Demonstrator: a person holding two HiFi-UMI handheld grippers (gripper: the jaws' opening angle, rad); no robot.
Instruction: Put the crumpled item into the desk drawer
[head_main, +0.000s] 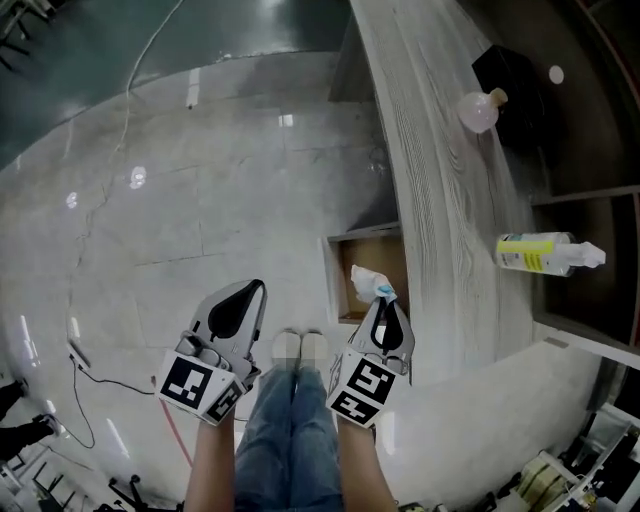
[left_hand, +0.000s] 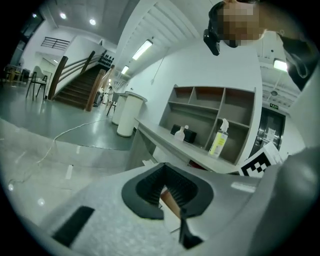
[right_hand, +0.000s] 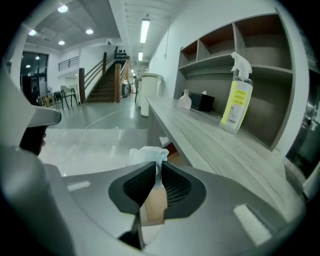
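Note:
The crumpled item (head_main: 368, 282) is a white wad of paper, pinched at the tips of my right gripper (head_main: 383, 298). It hangs over the open desk drawer (head_main: 333, 280), whose brown inside shows below the wad. In the right gripper view the wad (right_hand: 147, 154) sticks out past the gripper (right_hand: 157, 167), whose pads press on it. My left gripper (head_main: 258, 288) is held over the floor to the left of the drawer, shut and with nothing in it. In the left gripper view this gripper (left_hand: 165, 187) points toward the desk.
The long grey wood-grain desk top (head_main: 440, 200) runs along the right. On it lie a yellow spray bottle (head_main: 545, 253), a round pale bottle (head_main: 480, 108) and a black box (head_main: 510, 70). Shelves rise behind them. A cable (head_main: 100, 200) trails over the glossy floor. The person's legs (head_main: 295, 430) are below.

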